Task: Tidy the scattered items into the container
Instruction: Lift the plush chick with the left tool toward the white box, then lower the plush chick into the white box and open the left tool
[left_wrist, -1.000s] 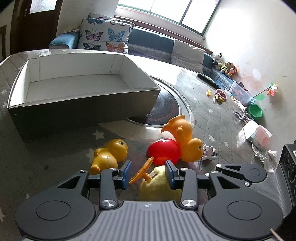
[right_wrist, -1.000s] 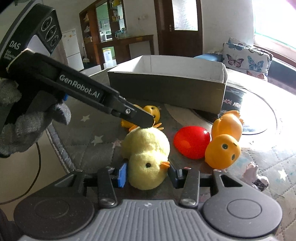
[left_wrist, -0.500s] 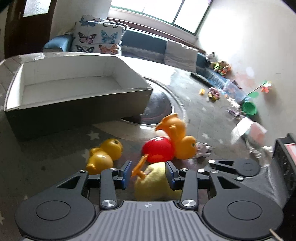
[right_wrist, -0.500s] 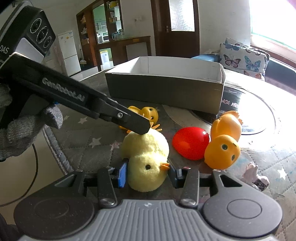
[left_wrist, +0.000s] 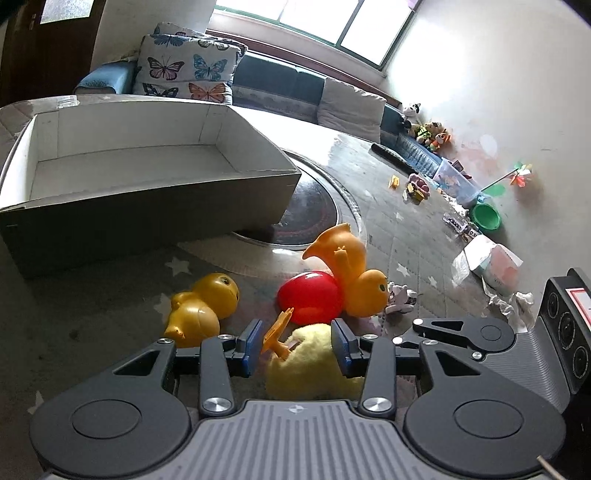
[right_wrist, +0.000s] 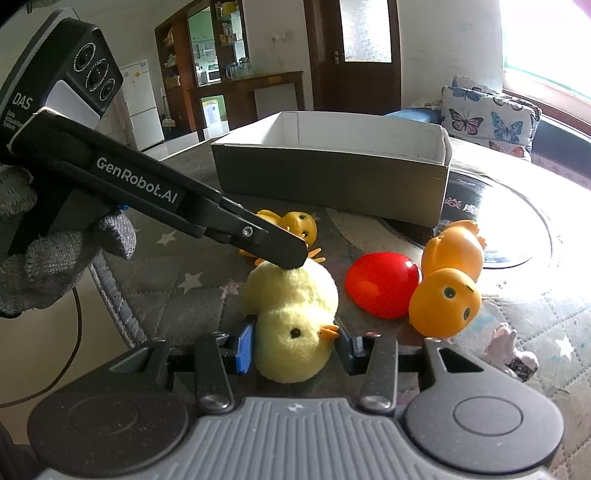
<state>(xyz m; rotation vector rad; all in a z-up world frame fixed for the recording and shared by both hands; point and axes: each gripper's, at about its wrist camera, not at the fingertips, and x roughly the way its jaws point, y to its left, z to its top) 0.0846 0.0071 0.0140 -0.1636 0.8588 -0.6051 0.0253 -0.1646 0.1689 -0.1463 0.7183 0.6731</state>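
A fluffy yellow plush duck lies on the table mat; its body and orange feet show in the left wrist view. My right gripper is open with the duck's head between its pads. My left gripper is open around the duck's body, its tip resting on the plush. A red egg, an orange rubber duck and a small yellow duck lie just beyond. The empty cardboard box stands behind them.
A small pink-grey toy lies right of the orange duck. A dark round glass plate is set in the table beside the box. Floor clutter and a green bowl lie beyond the table edge.
Both grippers have edged slightly forward around the plush duck. The duck and the other toys have stayed in place.
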